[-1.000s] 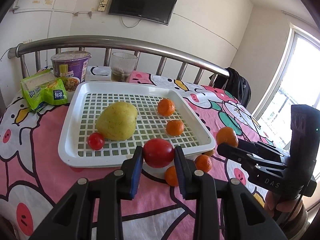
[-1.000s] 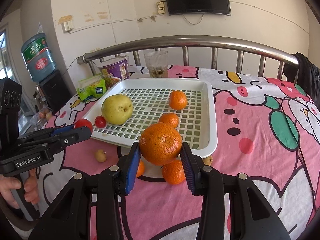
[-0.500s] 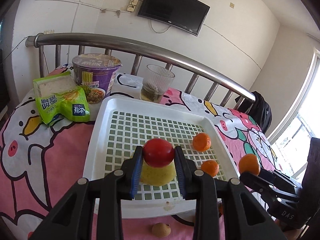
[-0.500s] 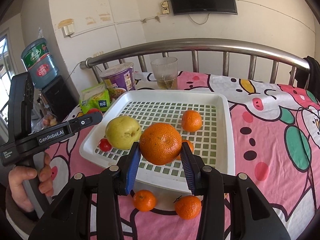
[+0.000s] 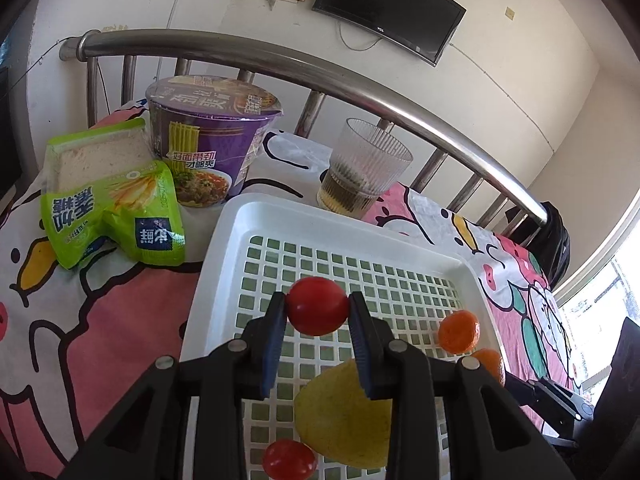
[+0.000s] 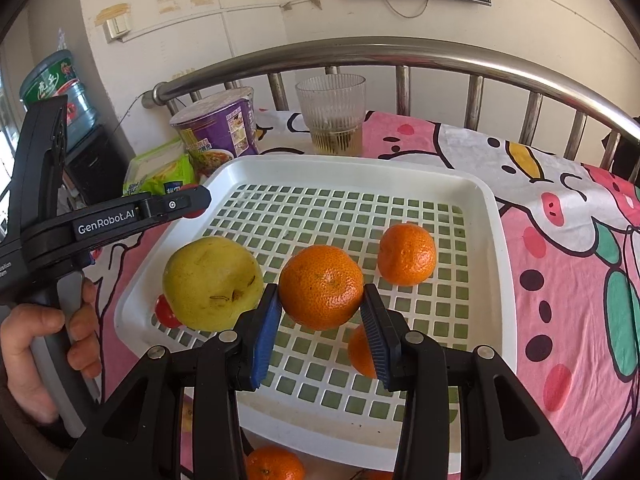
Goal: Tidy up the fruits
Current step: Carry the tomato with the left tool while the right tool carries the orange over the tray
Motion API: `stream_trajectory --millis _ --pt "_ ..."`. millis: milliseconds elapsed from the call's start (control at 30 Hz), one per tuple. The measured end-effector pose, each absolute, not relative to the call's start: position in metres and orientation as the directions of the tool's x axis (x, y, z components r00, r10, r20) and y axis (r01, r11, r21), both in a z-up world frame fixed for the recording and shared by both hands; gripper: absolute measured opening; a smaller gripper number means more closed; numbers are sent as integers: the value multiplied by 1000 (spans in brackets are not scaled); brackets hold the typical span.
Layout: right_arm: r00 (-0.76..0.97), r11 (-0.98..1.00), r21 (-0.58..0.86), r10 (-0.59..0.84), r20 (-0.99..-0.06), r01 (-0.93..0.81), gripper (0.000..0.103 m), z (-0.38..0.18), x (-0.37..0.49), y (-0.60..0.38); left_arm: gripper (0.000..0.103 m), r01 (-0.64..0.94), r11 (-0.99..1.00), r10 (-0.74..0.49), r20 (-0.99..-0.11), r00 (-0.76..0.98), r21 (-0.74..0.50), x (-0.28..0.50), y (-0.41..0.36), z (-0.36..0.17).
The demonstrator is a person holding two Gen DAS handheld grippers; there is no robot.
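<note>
"GenRobot.AI" is printed in white on the left hand-held gripper (image 6: 188, 203), seen to the left of the right hand-held gripper (image 6: 322, 308). Beyond them, the purple noodle cup (image 5: 208, 136) and the green snack packet (image 5: 116, 208) bear Chinese print, and the water jug (image 6: 56, 92) a Chinese label

Your way over the tray's (image 6: 490, 264) far half is clear. The pear (image 6: 212, 282) and tangerines (image 6: 406, 254) crowd its near half.
</note>
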State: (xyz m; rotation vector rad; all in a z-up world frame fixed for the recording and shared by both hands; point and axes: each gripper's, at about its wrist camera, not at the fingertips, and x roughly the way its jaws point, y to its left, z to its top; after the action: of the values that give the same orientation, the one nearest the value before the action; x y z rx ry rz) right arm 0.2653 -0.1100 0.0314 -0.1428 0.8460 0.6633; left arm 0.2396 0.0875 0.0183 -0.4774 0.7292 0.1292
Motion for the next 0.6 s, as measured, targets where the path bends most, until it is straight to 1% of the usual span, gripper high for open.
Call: stream_trajectory --millis 133,333,433,500,600 --pt "467 790 103 457 -758 -605 39 20 275 -101 33 -300 879 -44 -690 723 -371 256 95 10" --pt "459 777 46 418 -784 -628 39 8 282 -87 33 -291 882 -79 -728 681 -369 276 96 -4" --pt "450 778 44 408 -795 -627 39 1 287 -85 33 -295 878 -98 -743 663 -378 280 98 -13" --pt "455 780 36 401 -795 -625 39 -2 288 -85 33 -295 887 -82 -751 655 -355 280 95 -13" --pt "458 777 32 404 -792 -629 41 -2 288 -85 34 -299 881 -87 -747 659 -366 279 97 -12"
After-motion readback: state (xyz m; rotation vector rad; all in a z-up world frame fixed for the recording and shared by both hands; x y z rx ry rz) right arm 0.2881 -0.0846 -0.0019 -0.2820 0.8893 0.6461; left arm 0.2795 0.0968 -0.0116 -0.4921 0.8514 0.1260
